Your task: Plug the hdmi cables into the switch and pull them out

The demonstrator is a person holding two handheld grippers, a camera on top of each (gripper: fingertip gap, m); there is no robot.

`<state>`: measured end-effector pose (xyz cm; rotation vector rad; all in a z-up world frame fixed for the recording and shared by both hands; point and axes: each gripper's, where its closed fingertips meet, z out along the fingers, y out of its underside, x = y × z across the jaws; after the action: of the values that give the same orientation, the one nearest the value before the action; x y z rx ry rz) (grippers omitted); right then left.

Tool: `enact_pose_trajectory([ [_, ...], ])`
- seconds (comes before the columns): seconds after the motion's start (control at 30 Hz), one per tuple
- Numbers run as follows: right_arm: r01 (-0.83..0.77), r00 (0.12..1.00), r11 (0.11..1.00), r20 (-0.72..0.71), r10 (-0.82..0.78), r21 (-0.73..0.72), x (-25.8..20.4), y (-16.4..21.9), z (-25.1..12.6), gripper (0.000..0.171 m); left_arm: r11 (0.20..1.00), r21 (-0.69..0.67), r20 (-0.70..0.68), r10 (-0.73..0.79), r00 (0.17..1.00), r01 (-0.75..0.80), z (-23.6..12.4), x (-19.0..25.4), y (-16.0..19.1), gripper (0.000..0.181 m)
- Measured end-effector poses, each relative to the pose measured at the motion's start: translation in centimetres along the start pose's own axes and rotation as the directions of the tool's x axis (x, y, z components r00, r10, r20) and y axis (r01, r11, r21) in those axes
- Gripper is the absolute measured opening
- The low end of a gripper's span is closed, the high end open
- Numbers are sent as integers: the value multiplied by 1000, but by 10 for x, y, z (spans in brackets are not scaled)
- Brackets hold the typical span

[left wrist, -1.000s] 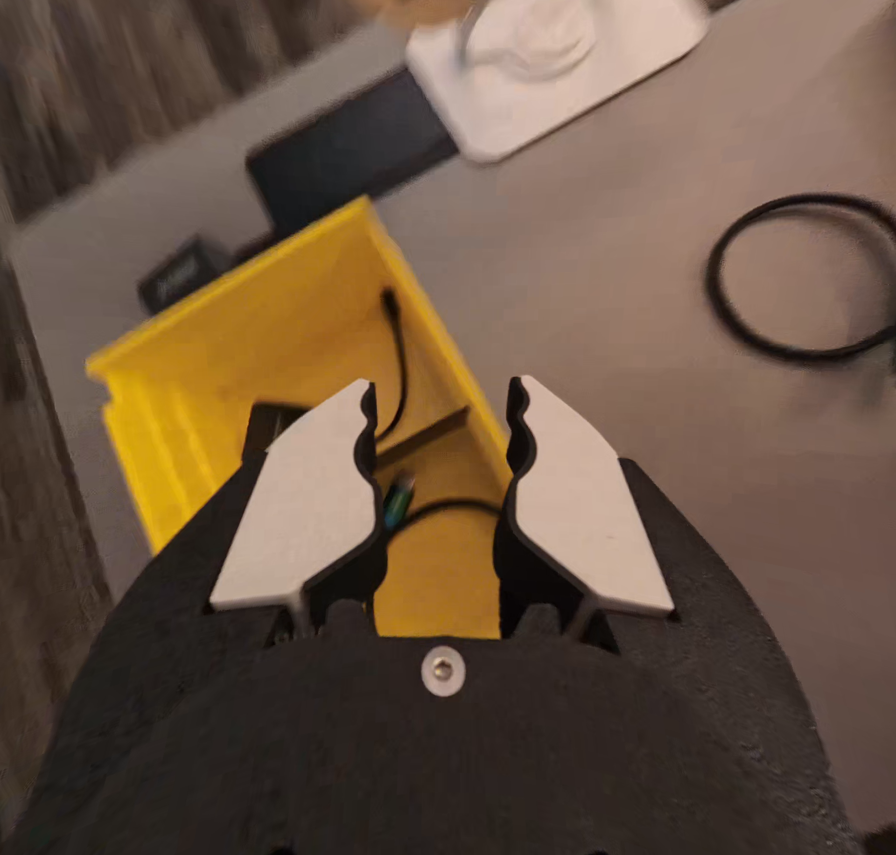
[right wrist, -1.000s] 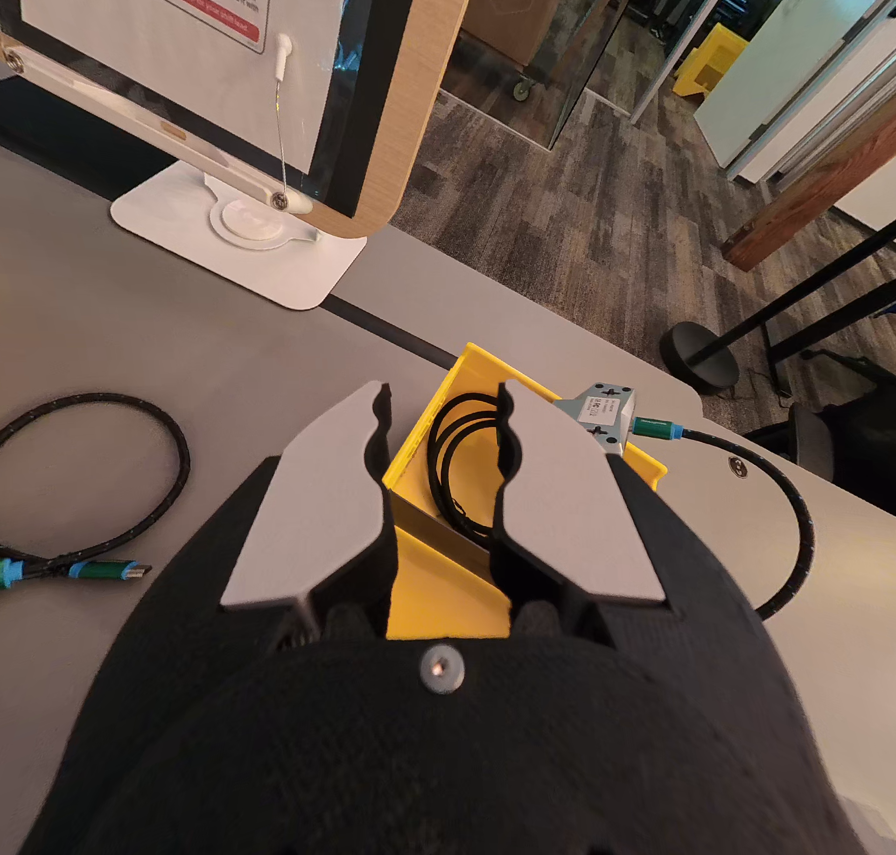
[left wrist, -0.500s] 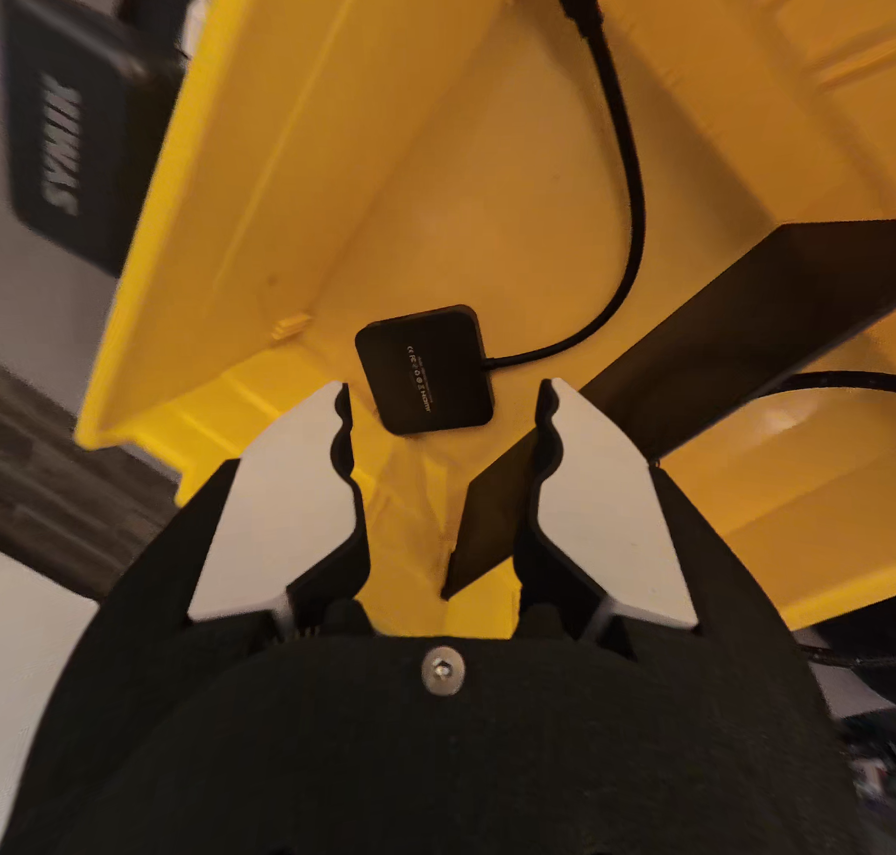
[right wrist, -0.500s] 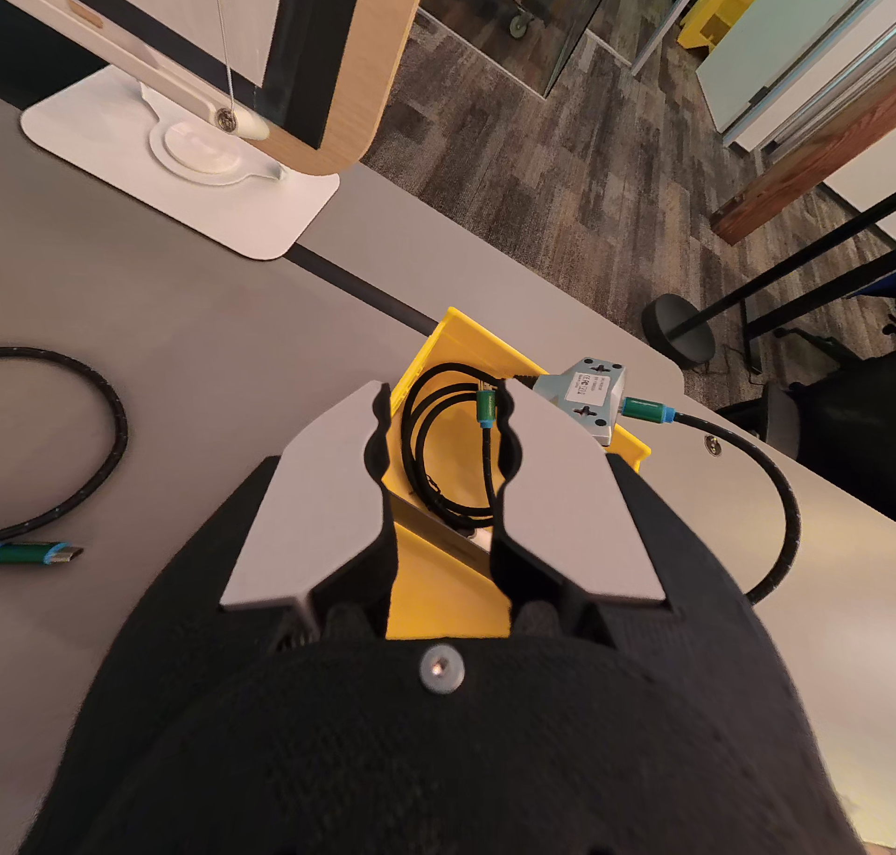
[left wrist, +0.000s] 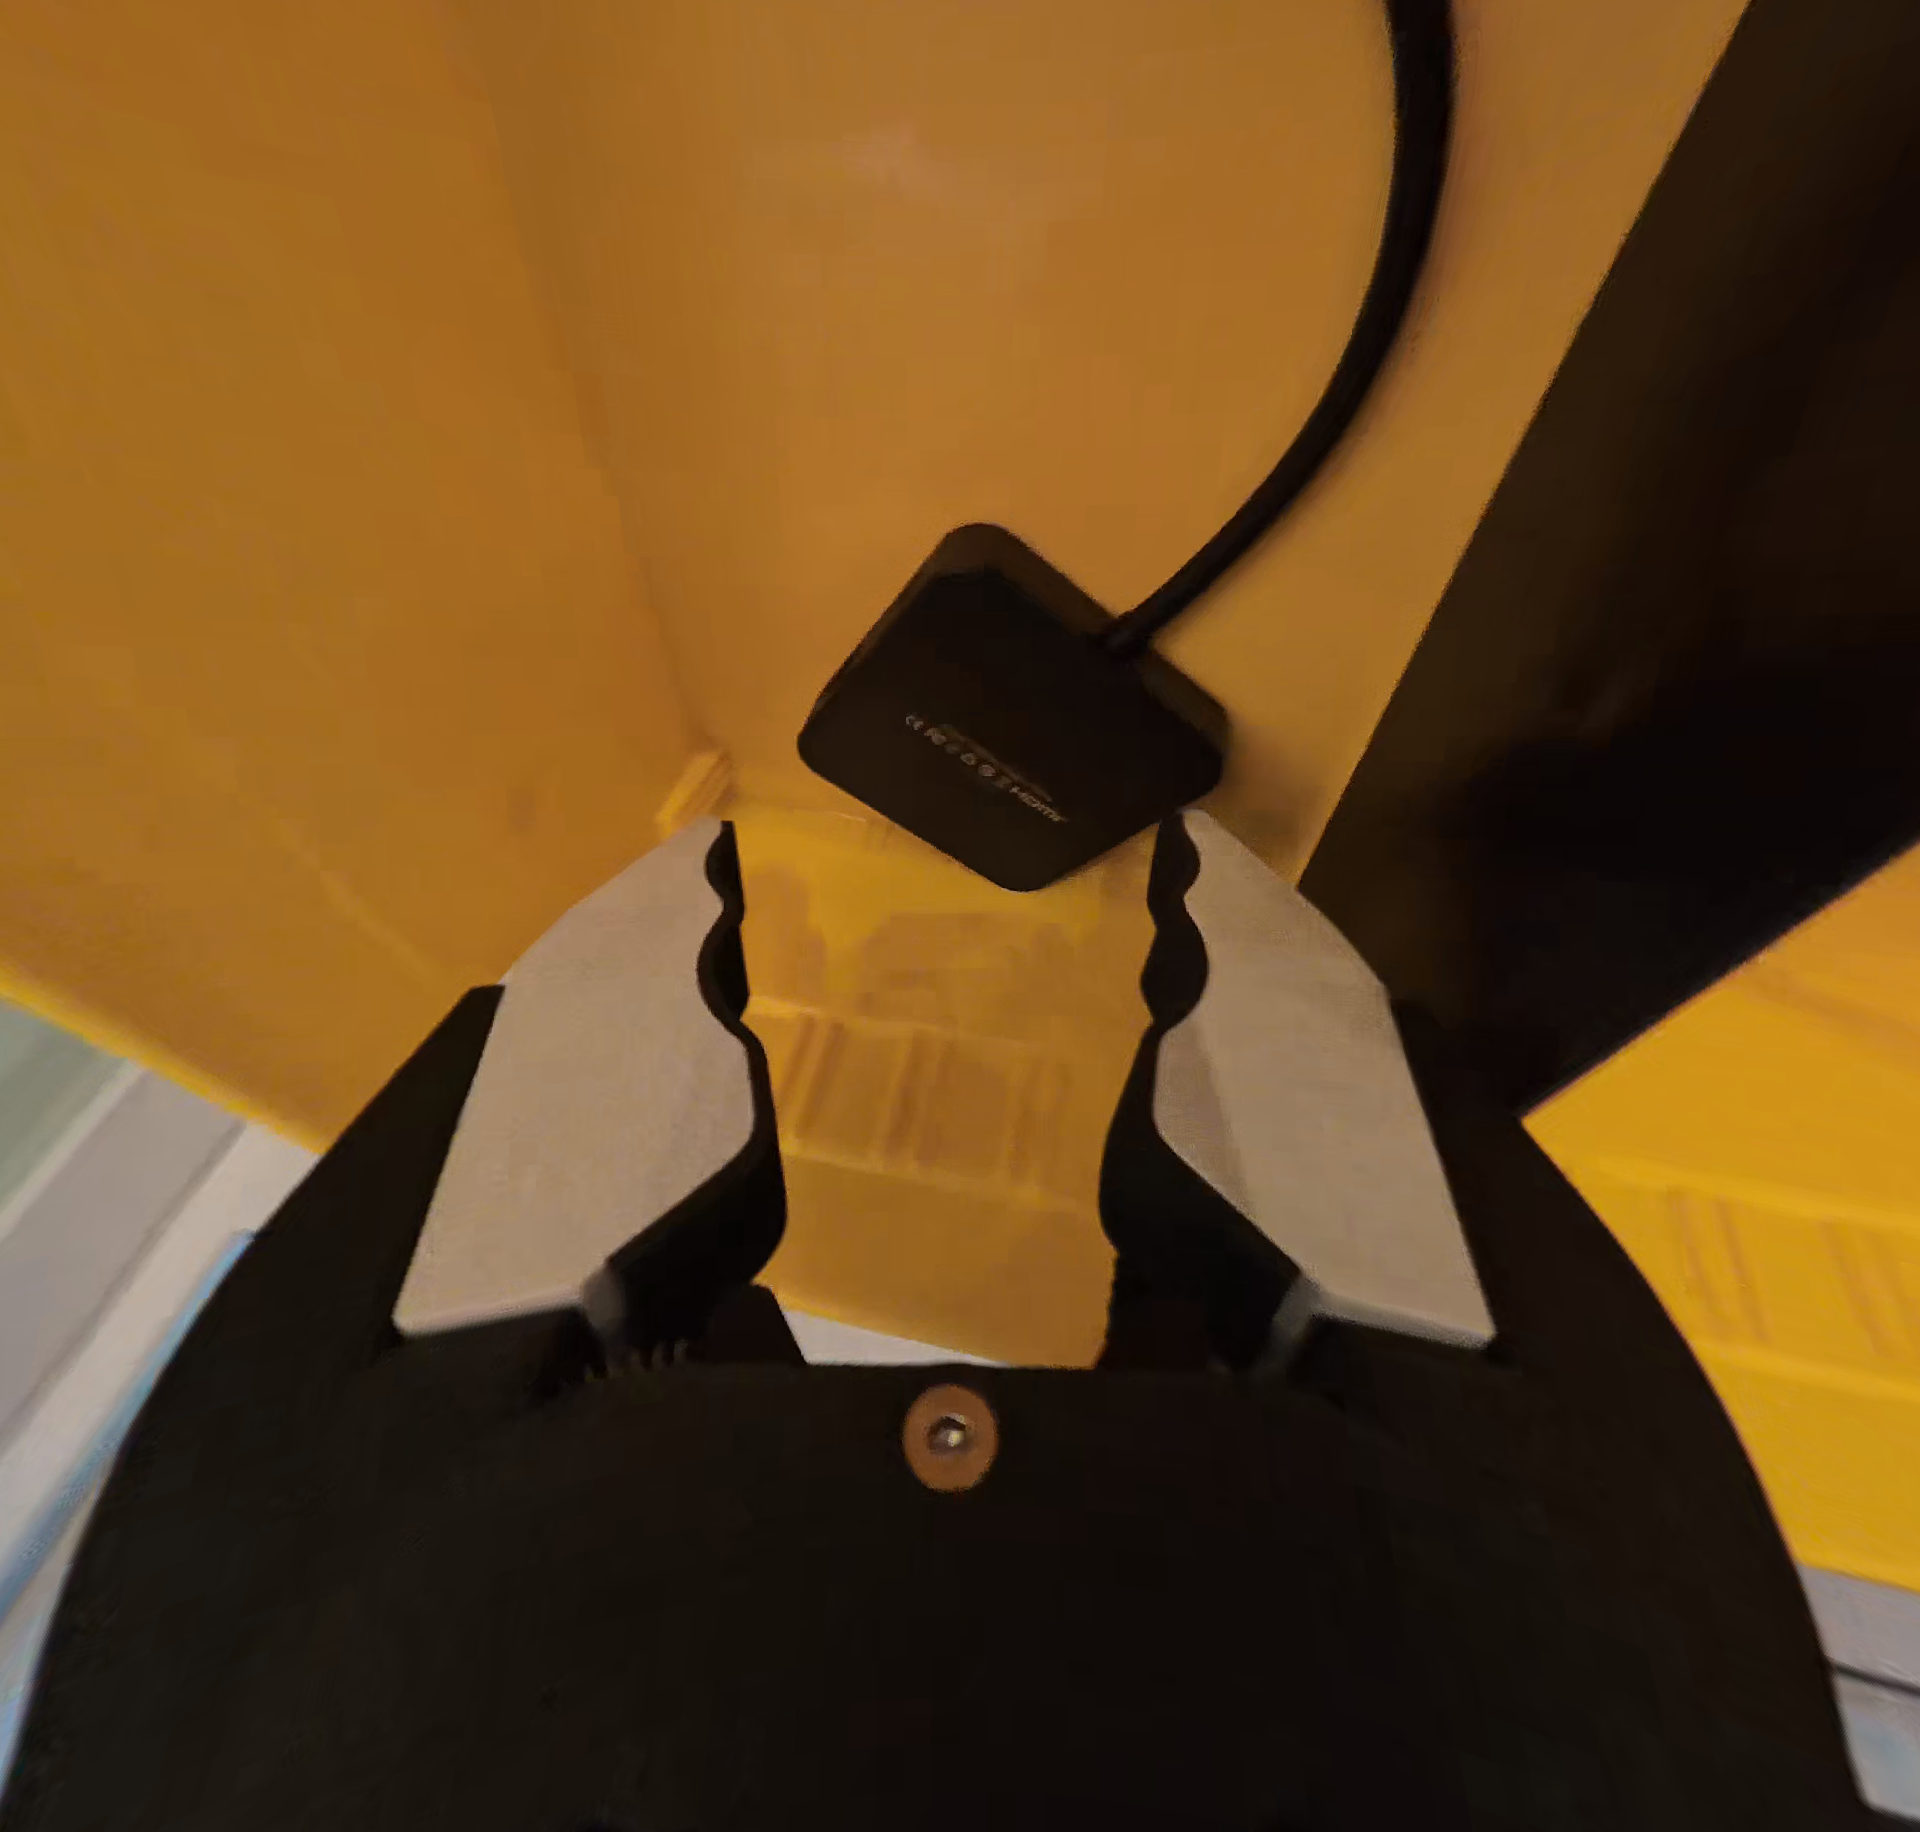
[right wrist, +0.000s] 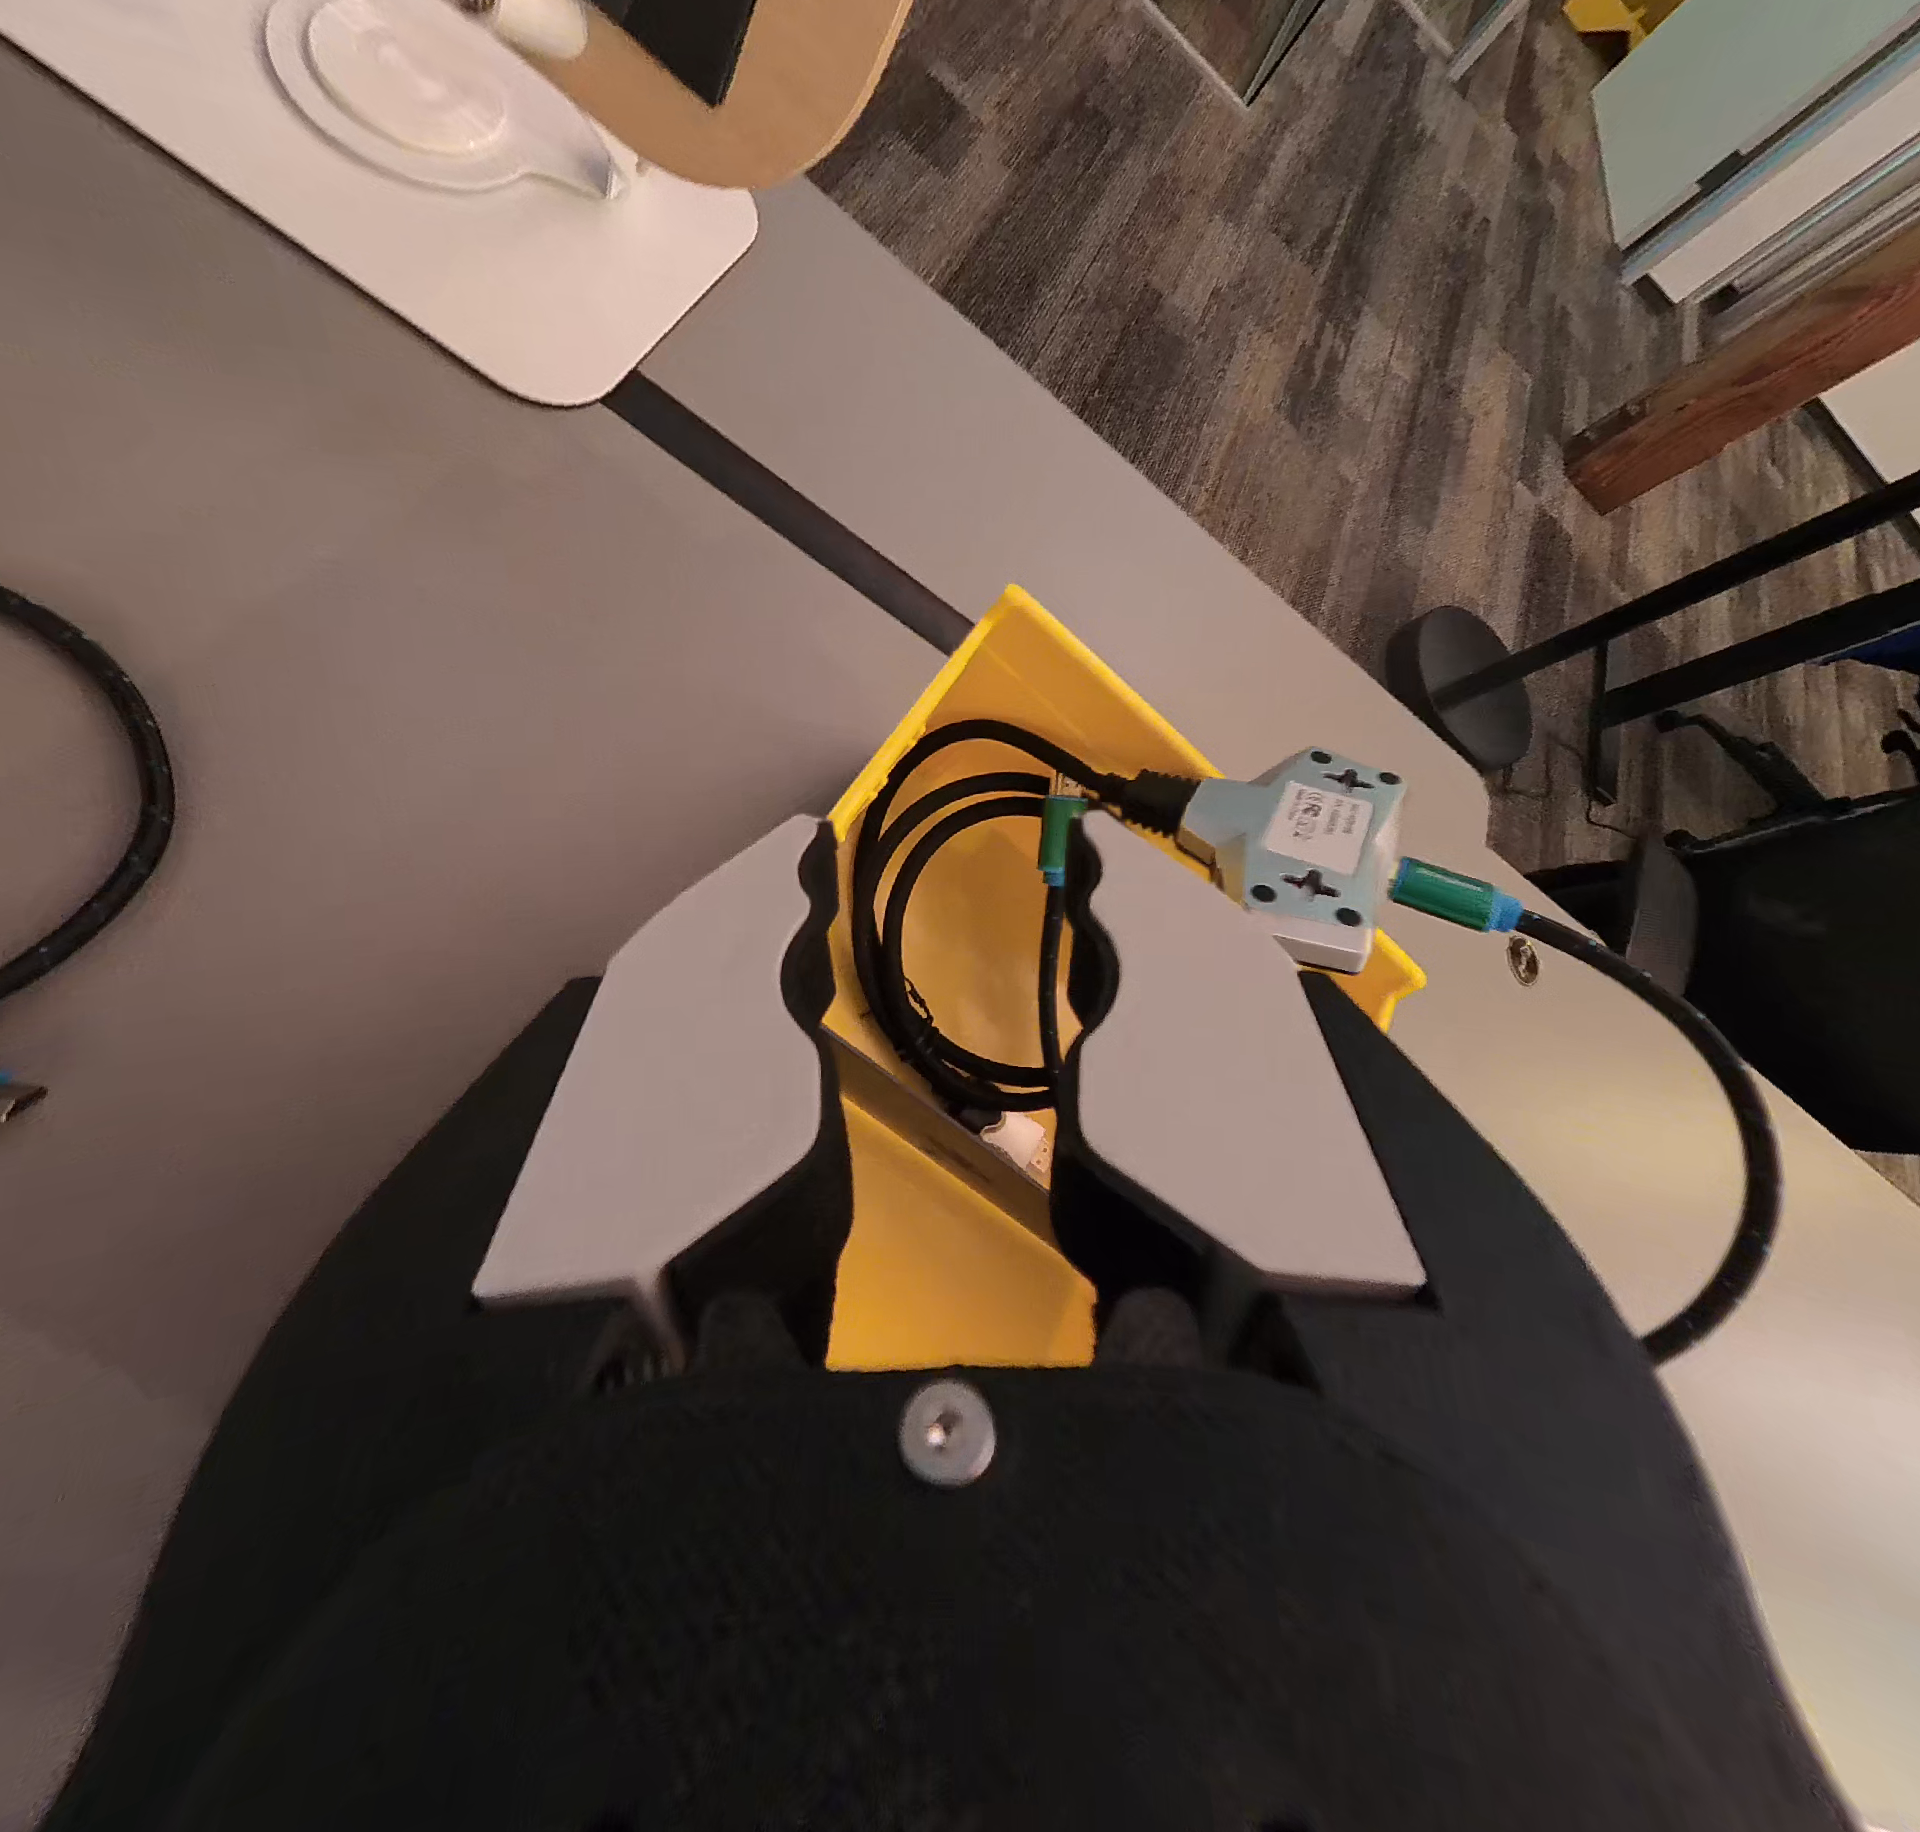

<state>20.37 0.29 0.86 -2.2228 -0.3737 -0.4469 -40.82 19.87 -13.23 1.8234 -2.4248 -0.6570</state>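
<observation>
Our left gripper (left wrist: 951, 837) is wide open, holding nothing, just below the black box (left wrist: 1013, 707) in the yellow bin (left wrist: 416, 432). Our right gripper (right wrist: 951, 847) is open and empty too.

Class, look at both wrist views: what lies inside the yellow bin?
In the yellow bin: a coiled black cable, a green-tipped HDMI plug, a small black square adapter with its lead. Both grippers cover the near floor.
</observation>
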Motion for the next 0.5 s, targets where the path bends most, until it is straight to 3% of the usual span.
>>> enact_pose_trajectory([
  [0.07, 0, 1000, 1000, 22, 0, -28, -5, 5, 7, 43, 997, -36, -6, 69, 998, -70, 4, -1, 0, 72],
  [0.27, 12, 996, 996, 84, -5, -87, -19, 15, 23, 43, 992, 23, -133, 123, 983, -121, 9, -1, -4, 76],
  [0.4, 45, 996, 993, 83, -36, -106, -22, 18, 25, 43, 994, 107, -293, 46, 955, -15, 7, 9, -16, 69],
  [0.5, 53, 996, 993, 80, -45, -105, -23, 16, 24, 43, 991, 129, -357, 3, 934, 46, 9, 12, -17, 78],
])
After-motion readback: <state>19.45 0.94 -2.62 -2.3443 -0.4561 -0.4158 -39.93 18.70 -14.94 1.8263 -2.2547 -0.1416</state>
